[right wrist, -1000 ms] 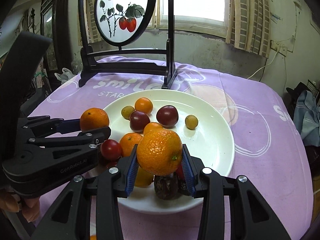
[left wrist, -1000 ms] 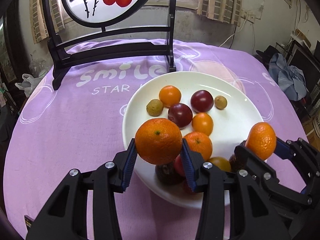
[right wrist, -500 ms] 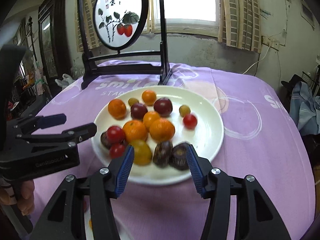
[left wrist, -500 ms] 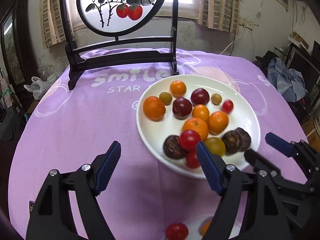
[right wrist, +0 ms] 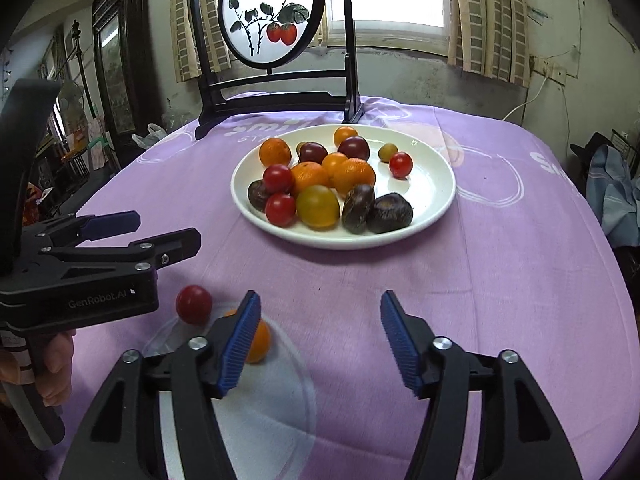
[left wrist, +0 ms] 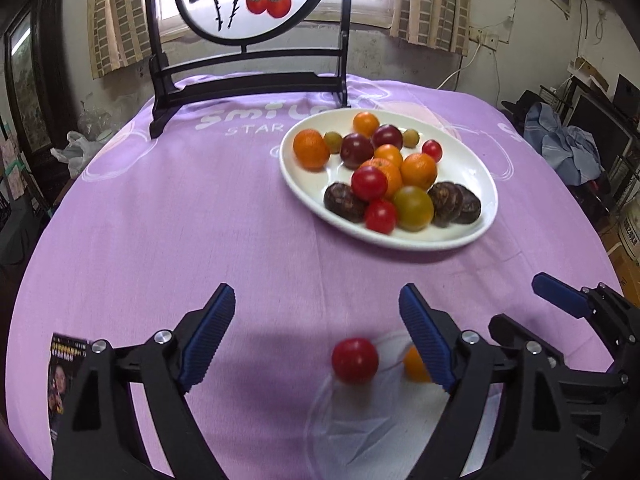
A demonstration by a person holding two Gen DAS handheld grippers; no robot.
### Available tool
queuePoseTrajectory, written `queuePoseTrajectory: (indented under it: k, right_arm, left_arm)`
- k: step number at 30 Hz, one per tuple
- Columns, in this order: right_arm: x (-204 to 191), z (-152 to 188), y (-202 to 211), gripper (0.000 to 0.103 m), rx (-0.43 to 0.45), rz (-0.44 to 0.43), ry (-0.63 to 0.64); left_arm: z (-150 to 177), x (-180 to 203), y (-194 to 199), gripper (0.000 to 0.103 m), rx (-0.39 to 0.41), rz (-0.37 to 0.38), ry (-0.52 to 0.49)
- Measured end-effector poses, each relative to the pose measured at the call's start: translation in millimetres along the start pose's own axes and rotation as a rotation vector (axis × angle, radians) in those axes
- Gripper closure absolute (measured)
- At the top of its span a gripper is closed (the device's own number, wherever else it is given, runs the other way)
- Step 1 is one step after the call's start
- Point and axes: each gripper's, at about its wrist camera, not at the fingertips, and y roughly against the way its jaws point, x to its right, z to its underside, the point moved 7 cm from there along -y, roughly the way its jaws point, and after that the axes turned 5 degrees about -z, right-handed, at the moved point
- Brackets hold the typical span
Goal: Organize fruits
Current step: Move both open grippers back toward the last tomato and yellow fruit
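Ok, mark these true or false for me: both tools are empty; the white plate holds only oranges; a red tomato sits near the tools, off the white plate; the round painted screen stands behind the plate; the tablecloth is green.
1. Both tools are empty. True: the left tool and the right tool hold nothing, and their jaws are opening.
2. The white plate holds only oranges. False: it also holds red tomatoes, dark fruits and a yellow-green one.
3. A red tomato sits off the white plate, near the tools. True.
4. The screen stands behind the plate. True.
5. The tablecloth is green. False: it is purple.
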Motion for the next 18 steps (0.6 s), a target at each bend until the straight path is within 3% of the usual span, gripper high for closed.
queuePoseTrajectory:
  k: [10,18]
  right_arm:
    - [-38,35,-16,0.039,-0.109,0.015,0.167]
    - [-52,35,-40,0.040,-0.156,0.036,0.215]
  left_arm:
    - [24,-32,-15,0.018,-0.039,0.001,0.070]
    - [24,-32,-18,0.018,-0.053,0.027,0.073]
